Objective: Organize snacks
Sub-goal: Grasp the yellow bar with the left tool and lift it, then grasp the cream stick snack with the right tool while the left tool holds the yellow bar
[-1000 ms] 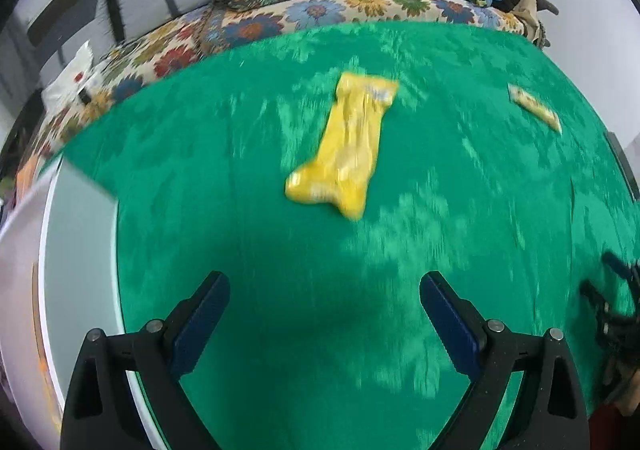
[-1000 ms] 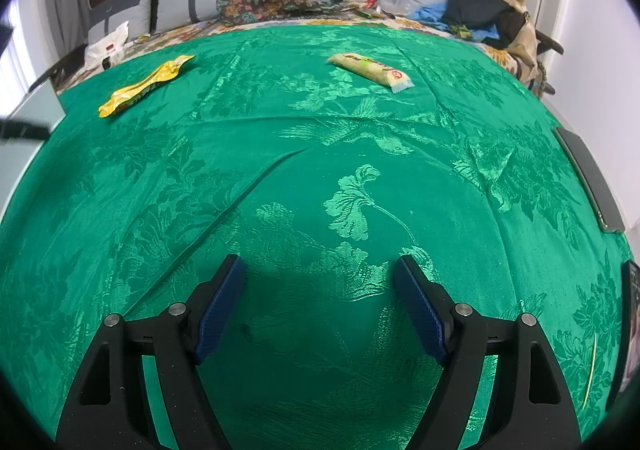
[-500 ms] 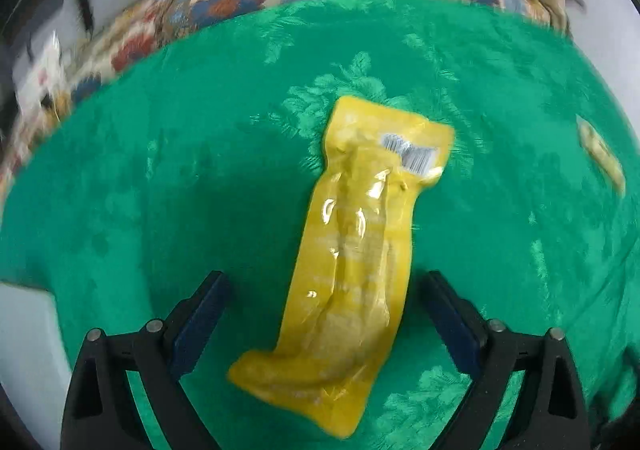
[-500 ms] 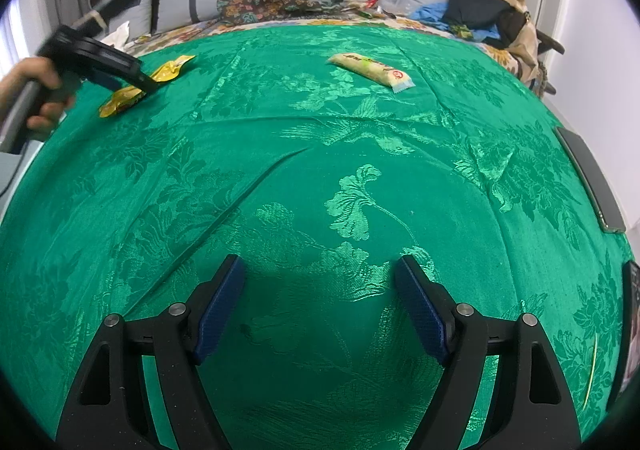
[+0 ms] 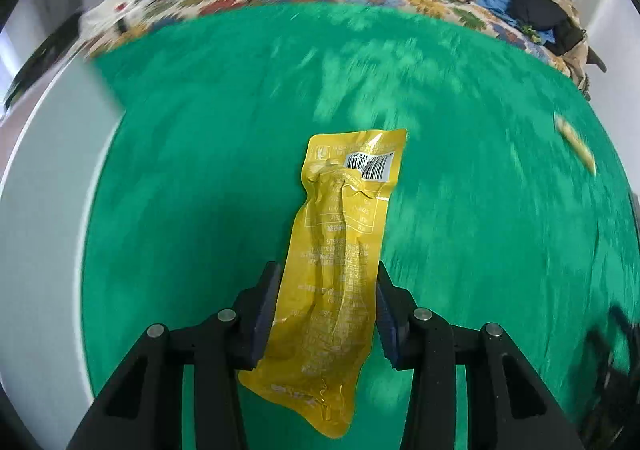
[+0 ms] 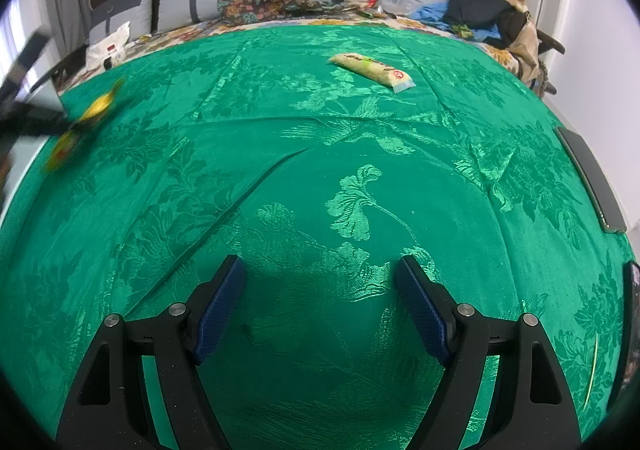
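My left gripper (image 5: 326, 302) is shut on a long yellow snack packet (image 5: 340, 258) and holds it above the green cloth; the barcode end points away from me. In the right wrist view the same packet (image 6: 86, 117) shows as a blur at the far left, held by the left gripper (image 6: 64, 125). A pale yellow-green snack packet (image 6: 372, 71) lies on the cloth at the back, also visible small in the left wrist view (image 5: 576, 145). My right gripper (image 6: 320, 310) is open and empty, low over the near part of the cloth.
A white-grey tray or box (image 5: 44, 209) lies at the cloth's left edge. A green patterned cloth (image 6: 320, 169) covers the surface. Cushions, clothes and bags (image 6: 488, 13) are piled at the back. A dark flat device (image 6: 592, 177) lies at the right edge.
My left gripper has closed on the yellow packet and lifted it, swinging left toward the white tray. The right gripper has not moved.
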